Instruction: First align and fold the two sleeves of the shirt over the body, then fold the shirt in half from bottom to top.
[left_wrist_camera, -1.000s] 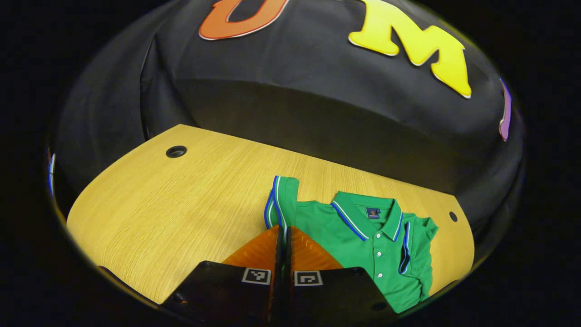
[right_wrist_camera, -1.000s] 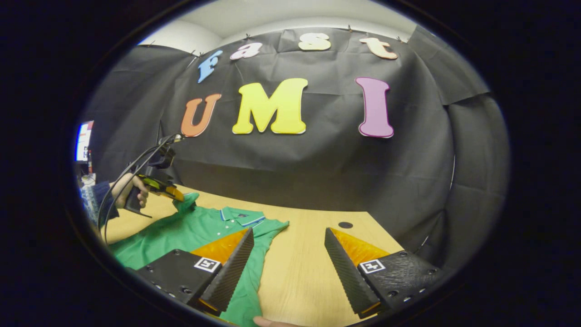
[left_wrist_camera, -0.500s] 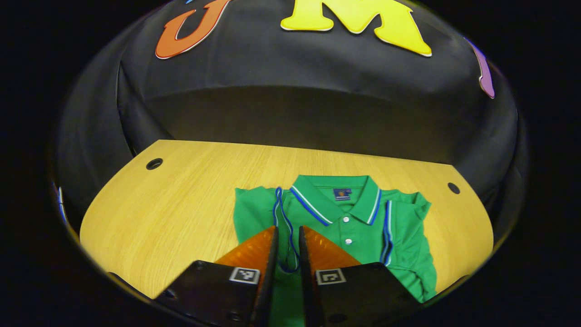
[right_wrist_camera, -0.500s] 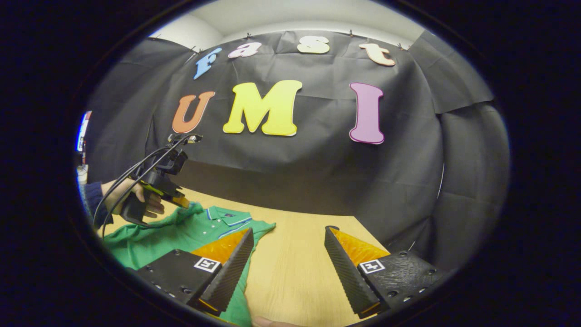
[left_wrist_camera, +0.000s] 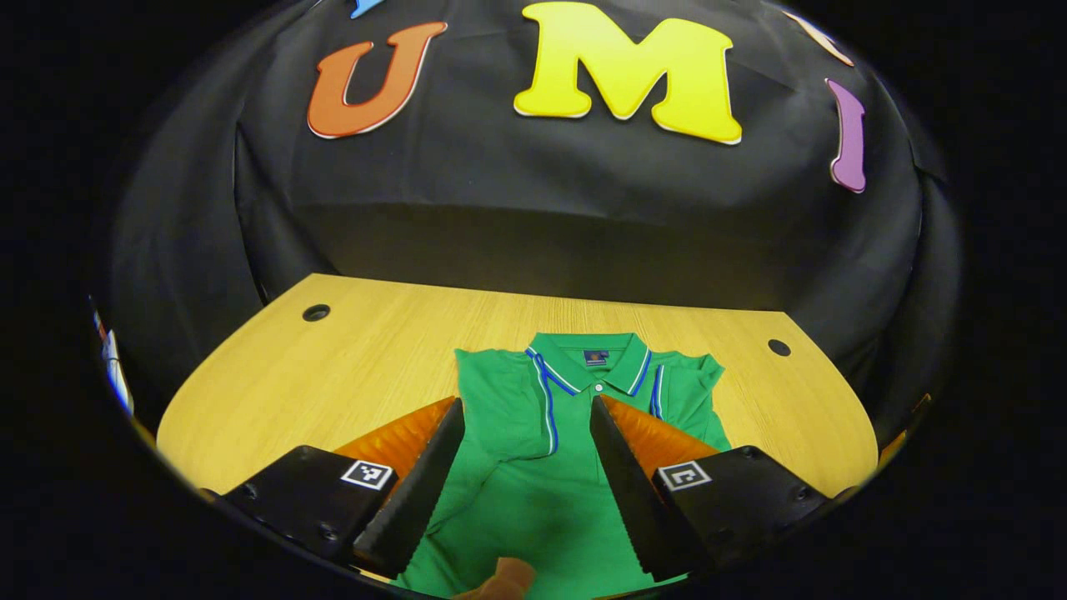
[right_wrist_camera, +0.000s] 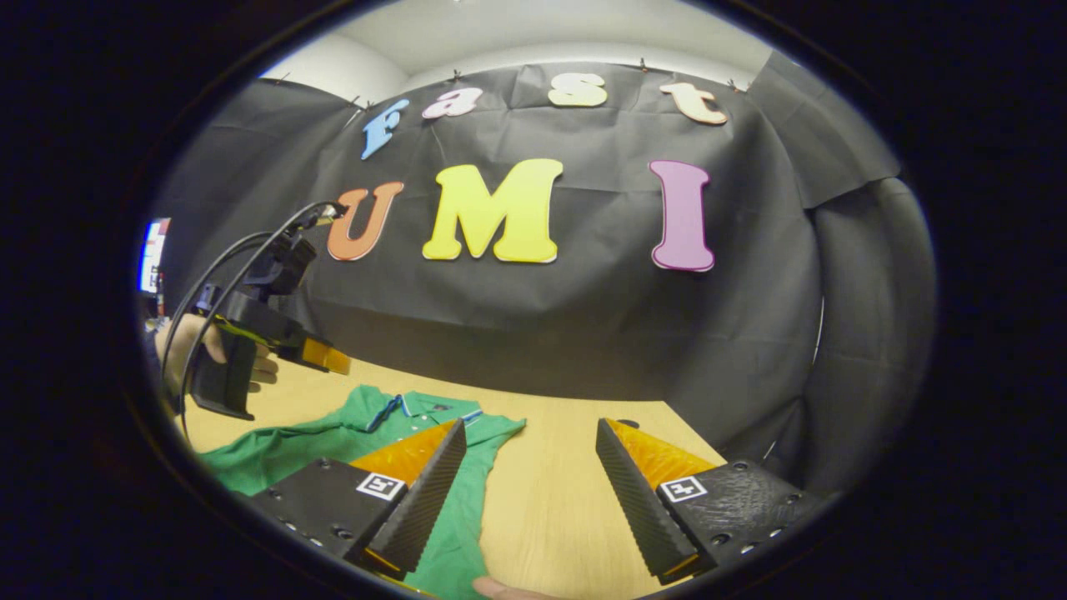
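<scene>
A green polo shirt (left_wrist_camera: 533, 492) with blue-and-white trim lies face up on the wooden table (left_wrist_camera: 375, 358), collar (left_wrist_camera: 593, 371) toward the wall. Both sleeves lie folded in over the body, their striped cuffs on either side of the button placket. My left gripper (left_wrist_camera: 525, 407) hovers open above the shirt's chest with nothing between its fingers. In the right gripper view the left gripper (right_wrist_camera: 332, 360) hangs in the air above the shirt (right_wrist_camera: 333, 425), held by a hand (right_wrist_camera: 187, 346). My right gripper (right_wrist_camera: 530, 427) is open and empty over bare table just right of the shirt's edge.
Cable holes sit in the tabletop at the far left (left_wrist_camera: 316, 312) and far right (left_wrist_camera: 778, 347), the latter also just beyond my right fingers (right_wrist_camera: 627, 423). Black cloth closes off the back of the table. A fingertip (left_wrist_camera: 508, 575) shows at the bottom edge.
My left gripper carried the sleeve across onto the body, let it go and opened, then lifted back. The sleeve now lies flat. My right gripper stayed open and barely moved.
</scene>
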A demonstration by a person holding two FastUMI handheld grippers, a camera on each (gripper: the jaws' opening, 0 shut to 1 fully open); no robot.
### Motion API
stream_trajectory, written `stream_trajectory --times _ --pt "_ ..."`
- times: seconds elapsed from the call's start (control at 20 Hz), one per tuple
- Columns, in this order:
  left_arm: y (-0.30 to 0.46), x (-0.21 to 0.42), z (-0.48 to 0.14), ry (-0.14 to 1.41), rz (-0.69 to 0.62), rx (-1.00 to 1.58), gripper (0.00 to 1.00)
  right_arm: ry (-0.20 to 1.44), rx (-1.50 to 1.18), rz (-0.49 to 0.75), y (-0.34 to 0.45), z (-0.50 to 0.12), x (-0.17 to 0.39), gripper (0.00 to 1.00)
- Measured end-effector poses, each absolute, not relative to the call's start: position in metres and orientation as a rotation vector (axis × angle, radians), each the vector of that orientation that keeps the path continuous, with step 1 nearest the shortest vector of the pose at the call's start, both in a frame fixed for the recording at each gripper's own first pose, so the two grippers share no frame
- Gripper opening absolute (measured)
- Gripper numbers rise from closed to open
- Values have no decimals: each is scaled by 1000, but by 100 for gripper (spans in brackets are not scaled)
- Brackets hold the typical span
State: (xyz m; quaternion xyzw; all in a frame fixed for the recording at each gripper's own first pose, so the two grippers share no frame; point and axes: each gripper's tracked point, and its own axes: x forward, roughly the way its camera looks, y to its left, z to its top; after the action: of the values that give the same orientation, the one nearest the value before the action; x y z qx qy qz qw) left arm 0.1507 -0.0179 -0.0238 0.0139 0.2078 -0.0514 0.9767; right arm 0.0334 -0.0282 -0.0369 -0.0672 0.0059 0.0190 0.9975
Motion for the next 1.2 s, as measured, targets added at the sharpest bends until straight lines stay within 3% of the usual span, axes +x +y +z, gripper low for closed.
stream_trajectory --times 0.3,0.7,0.85,1.2 --pt "40 66 31 271 -61 74 100 -30 -167 30 -16 -20 -21 95" --pt "77 -38 24 171 -65 83 100 27 -166 38 0 -60 -77 95" --pt "82 -71 -3 152 -67 61 100 109 -138 38 2 -98 -102 95" --pt "96 -112 -115 347 -100 64 100 258 -144 -42 -30 -177 -136 95"
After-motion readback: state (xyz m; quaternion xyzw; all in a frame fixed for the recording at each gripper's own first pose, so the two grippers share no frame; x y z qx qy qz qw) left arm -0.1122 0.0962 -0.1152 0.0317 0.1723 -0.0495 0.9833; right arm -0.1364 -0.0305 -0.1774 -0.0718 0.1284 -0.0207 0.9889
